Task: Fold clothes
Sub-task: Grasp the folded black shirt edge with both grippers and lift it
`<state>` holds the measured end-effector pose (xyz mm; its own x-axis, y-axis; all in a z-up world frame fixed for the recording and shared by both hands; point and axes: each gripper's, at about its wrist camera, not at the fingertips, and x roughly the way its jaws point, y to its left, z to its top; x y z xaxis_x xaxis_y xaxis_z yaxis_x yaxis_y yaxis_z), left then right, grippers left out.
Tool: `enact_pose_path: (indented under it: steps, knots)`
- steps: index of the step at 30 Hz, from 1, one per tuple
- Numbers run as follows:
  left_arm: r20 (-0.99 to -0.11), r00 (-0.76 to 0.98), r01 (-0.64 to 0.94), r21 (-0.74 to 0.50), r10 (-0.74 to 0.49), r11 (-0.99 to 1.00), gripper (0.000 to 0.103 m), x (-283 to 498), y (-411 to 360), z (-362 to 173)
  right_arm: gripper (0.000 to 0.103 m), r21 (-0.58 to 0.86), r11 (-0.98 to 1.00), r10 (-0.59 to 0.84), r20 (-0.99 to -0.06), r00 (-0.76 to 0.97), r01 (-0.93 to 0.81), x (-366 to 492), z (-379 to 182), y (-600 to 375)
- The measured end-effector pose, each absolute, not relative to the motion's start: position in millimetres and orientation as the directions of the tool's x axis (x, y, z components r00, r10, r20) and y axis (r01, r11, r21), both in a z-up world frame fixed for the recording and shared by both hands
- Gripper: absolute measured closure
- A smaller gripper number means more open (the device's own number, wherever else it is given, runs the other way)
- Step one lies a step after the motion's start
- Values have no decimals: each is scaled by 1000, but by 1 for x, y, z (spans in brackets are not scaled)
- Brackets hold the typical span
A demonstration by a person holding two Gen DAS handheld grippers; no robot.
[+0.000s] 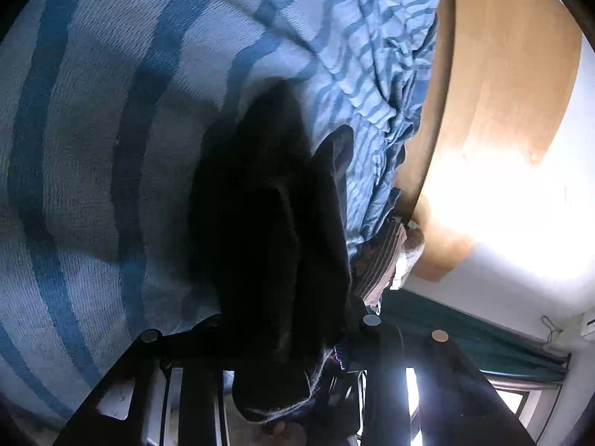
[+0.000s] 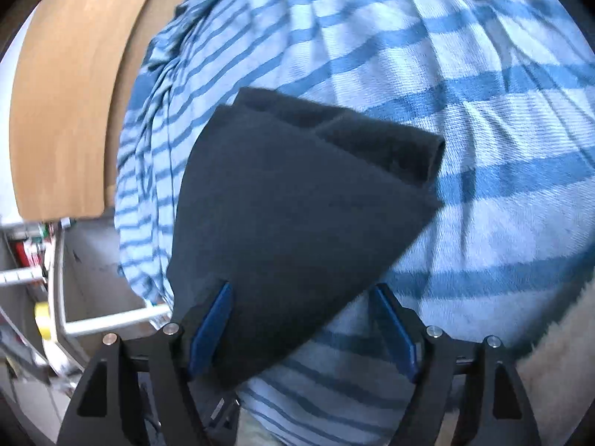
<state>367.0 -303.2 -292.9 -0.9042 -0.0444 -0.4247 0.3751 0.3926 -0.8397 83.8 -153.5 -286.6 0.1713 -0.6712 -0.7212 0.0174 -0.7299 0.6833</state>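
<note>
Right claw (image 2: 303,327) wide (astride cloth (image 2: 297,200) edge)

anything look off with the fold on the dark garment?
The dark garment is folded askew: its top layer lies at a slant, and a rolled flap sticks out past it at the far right corner. No damage is visible. The striped blanket under it is bunched along its left edge.

No readable text, label, brand, number or sign in either wrist view. Clutter at 9 o'clock in right wrist view too blurred to read.
</note>
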Motion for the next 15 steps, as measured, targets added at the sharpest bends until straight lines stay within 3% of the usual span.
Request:
enact_pose_path:
  steps: [6, 9, 12, 15]
  knots:
    - [-429, -903, 381, -833, -33, 402, 70, 368, -306, -298, 23, 716, -697, -715, -690, 112, -37, 66, -293, -158]
    - [-473, -881, 432, -815, -13, 387, 70, 368, -307, -301, 24, 733, -677, -735, -669, 111, -66, 63, -303, -158]
    - [-537, -843, 509, -794, 8, 332, 72, 365, -308, -296, 59, 713, -701, -710, -695, 113, -17, 63, -301, -160]
    - [-647, -763, 637, -748, 12, 186, 74, 355, -307, -275, 78, 717, -694, -709, -697, 108, 67, 66, -283, -161]
